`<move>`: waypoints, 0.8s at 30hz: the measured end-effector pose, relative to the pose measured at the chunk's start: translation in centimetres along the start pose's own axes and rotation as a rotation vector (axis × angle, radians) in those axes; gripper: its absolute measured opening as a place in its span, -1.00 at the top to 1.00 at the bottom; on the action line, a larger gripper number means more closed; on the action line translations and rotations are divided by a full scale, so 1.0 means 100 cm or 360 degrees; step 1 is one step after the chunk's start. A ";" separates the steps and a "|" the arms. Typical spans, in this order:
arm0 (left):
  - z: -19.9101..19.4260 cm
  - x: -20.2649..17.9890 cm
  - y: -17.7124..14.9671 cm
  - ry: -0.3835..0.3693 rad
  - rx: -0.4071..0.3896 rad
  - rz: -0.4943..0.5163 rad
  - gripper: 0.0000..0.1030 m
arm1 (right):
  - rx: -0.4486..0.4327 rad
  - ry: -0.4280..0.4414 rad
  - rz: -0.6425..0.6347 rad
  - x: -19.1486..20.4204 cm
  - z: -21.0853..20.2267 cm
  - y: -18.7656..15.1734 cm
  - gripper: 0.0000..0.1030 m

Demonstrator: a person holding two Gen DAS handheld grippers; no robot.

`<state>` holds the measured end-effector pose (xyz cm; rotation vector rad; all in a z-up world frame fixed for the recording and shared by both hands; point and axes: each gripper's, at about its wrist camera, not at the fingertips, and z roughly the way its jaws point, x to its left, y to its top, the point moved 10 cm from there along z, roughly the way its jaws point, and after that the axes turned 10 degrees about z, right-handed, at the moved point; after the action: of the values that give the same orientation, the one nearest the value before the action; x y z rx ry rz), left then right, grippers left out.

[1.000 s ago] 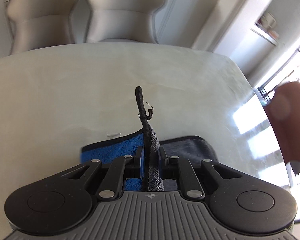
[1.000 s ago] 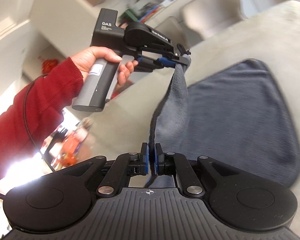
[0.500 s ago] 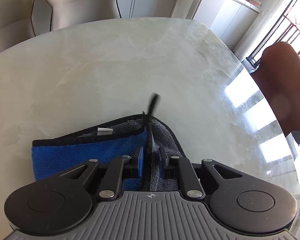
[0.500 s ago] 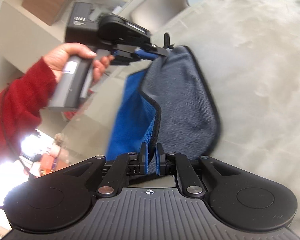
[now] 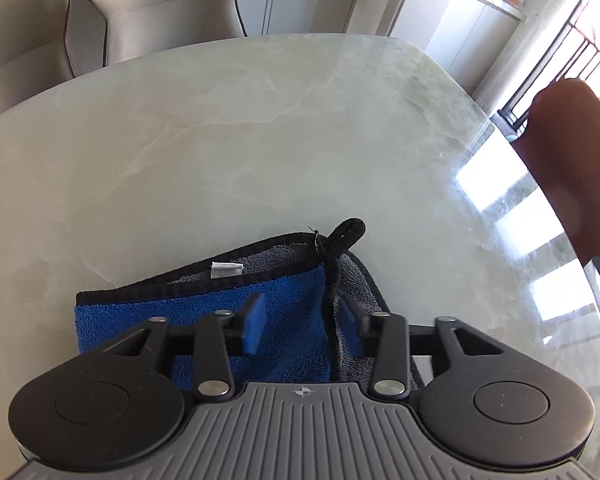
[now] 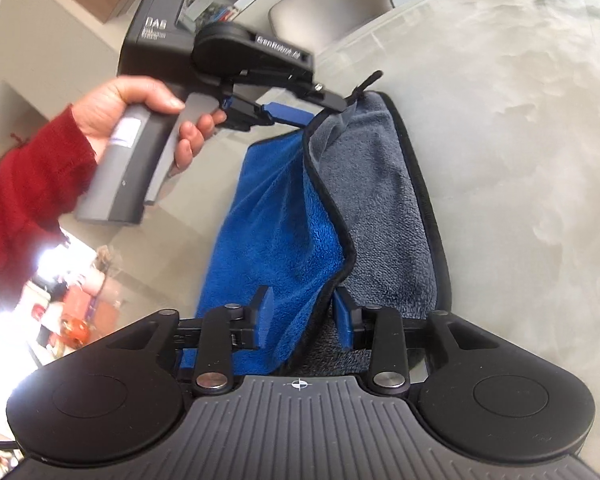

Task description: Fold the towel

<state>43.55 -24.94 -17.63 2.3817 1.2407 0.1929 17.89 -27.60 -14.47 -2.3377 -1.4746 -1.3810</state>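
Observation:
The towel (image 5: 284, 312), blue on one face and grey on the other with black trim, lies folded over on the marble table (image 5: 260, 140). In the right wrist view the towel (image 6: 284, 232) shows its blue face at left and grey face at right, with the trimmed edge running between. My left gripper (image 5: 300, 322) is open, its pads on either side of the towel's edge near the black hanging loop (image 5: 346, 234). My right gripper (image 6: 302, 316) is open astride the edge at the near corner. The left gripper (image 6: 300, 114) also shows in the right wrist view, over the far corner.
Two beige chairs (image 5: 168, 4) stand behind the table's far edge. A brown chair (image 5: 576, 168) stands at the right edge by a bright window. A white label (image 5: 227, 269) sits on the towel's far hem.
Both grippers lowered the held edge onto the towel, folding it so the blue face shows, then opened and let go. The towel now rests on the table.

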 end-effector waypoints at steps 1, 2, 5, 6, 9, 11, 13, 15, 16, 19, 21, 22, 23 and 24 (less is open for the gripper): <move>-0.003 -0.001 -0.003 0.0014 0.0006 0.0022 0.12 | -0.0007 0.0002 0.0001 0.000 -0.002 0.001 0.80; -0.001 -0.002 -0.003 0.0033 0.0013 0.0046 0.15 | -0.0013 0.0003 0.0002 0.000 -0.004 0.002 0.82; 0.007 -0.006 -0.004 0.0077 0.0034 0.0111 0.39 | -0.0033 0.0008 0.0005 0.000 -0.009 0.004 0.82; 0.010 -0.007 -0.003 0.0091 0.0032 0.0126 0.48 | -0.0039 0.0010 0.0006 0.000 -0.011 0.005 0.82; 0.010 -0.006 0.000 0.0068 0.0015 0.0095 0.76 | -0.0059 0.0015 0.0008 0.000 -0.017 0.007 0.83; 0.011 -0.006 0.003 0.0057 0.0006 0.0061 0.81 | -0.0072 0.0018 0.0010 0.000 -0.021 0.009 0.84; 0.008 -0.004 0.006 0.0067 -0.0020 0.0039 0.87 | -0.0085 0.0021 0.0012 0.000 -0.025 0.011 0.85; 0.002 -0.003 0.008 0.0079 -0.0054 0.0028 0.88 | -0.0098 0.0024 0.0014 0.000 -0.028 0.012 0.86; 0.000 -0.004 0.009 0.0079 -0.0064 0.0028 0.88 | -0.0108 0.0021 0.0018 -0.002 -0.033 0.013 0.86; -0.005 -0.008 0.012 0.0084 -0.0096 0.0013 0.88 | -0.0126 0.0006 0.0051 -0.010 -0.044 0.014 0.87; -0.005 -0.014 0.013 0.0069 -0.0096 0.0012 0.88 | -0.0097 0.0017 0.0089 -0.017 -0.041 0.014 0.86; -0.004 -0.016 0.013 0.0074 -0.0093 0.0025 0.88 | -0.0090 0.0003 0.0080 -0.019 -0.039 0.013 0.83; -0.003 -0.017 0.014 0.0080 -0.0090 0.0037 0.88 | -0.0089 -0.0018 0.0065 -0.021 -0.037 0.013 0.81; -0.002 -0.018 0.014 0.0083 -0.0087 0.0042 0.88 | -0.0088 -0.0038 0.0050 -0.022 -0.035 0.012 0.75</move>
<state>43.50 -27.01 -16.64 2.3609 1.2120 0.2957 16.20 -31.45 -13.49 -2.4079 -1.4169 -1.4088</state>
